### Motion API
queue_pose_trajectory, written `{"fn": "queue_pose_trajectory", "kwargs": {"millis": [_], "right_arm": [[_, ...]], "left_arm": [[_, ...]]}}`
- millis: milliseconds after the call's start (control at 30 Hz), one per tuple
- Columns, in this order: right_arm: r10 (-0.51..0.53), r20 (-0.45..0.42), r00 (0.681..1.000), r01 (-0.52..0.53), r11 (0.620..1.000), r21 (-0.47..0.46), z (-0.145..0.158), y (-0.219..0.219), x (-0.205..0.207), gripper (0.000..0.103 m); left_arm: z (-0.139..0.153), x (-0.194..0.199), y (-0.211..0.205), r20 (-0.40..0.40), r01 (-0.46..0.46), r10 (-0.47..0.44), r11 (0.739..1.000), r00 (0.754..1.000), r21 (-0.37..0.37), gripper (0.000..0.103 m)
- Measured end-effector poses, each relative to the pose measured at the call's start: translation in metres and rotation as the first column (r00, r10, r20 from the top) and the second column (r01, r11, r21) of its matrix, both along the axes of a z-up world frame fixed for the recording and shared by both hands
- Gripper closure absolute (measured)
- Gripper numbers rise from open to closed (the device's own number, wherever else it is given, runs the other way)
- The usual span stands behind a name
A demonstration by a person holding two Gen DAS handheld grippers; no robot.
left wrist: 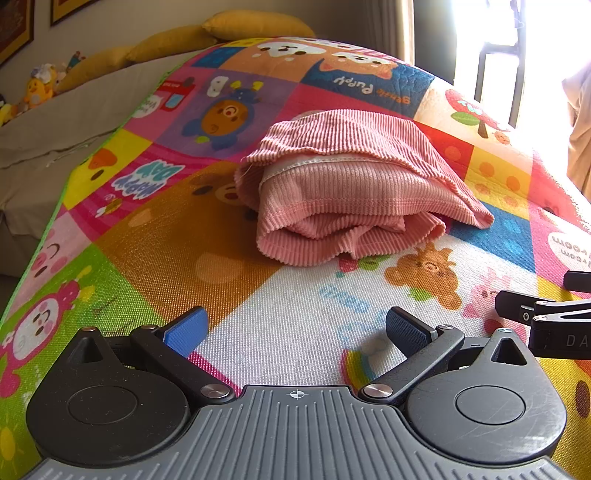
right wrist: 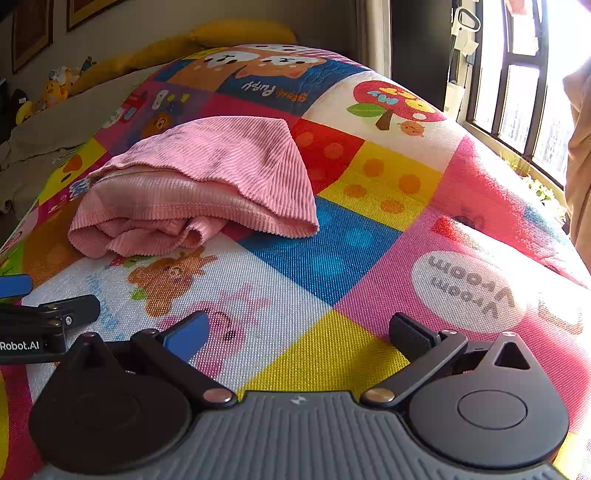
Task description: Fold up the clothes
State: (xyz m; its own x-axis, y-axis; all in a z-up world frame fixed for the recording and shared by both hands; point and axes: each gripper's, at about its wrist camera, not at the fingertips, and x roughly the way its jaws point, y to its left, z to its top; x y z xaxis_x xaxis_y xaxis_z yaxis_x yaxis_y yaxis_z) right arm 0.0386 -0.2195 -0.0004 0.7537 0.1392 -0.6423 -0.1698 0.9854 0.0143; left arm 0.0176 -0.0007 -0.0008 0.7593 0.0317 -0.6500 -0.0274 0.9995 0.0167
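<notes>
A pink ribbed garment [left wrist: 351, 188] lies folded in a thick bundle on the colourful cartoon play mat [left wrist: 177, 251], straight ahead of my left gripper [left wrist: 295, 332]. That gripper is open and empty, a short way back from the bundle's near edge. In the right wrist view the same garment [right wrist: 207, 184] sits ahead and to the left, its top layer draped toward the right. My right gripper [right wrist: 299, 334] is open too, with nothing between its fingers, hovering over the mat [right wrist: 332, 347]. Each gripper's tip shows at the edge of the other's view.
The mat covers a bed with a beige sheet [left wrist: 55, 122] on the left. Yellow pillows [left wrist: 255, 24] and stuffed toys [left wrist: 37, 88] line the far end. A bright barred window [right wrist: 517, 74] and a beige curtain [right wrist: 580, 155] stand to the right.
</notes>
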Motion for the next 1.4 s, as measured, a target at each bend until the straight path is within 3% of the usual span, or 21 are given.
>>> {"fn": "queue_pose_trajectory", "kwargs": {"millis": [1400], "right_arm": [[0.001, 0.000, 1.000, -0.001, 1.000, 0.000, 0.0007, -0.0045, -0.0003, 0.000]], "left_arm": [[-0.0002, 0.0006, 0.0016, 0.000, 0.005, -0.005, 1.000, 1.000, -0.006, 0.000]]}}
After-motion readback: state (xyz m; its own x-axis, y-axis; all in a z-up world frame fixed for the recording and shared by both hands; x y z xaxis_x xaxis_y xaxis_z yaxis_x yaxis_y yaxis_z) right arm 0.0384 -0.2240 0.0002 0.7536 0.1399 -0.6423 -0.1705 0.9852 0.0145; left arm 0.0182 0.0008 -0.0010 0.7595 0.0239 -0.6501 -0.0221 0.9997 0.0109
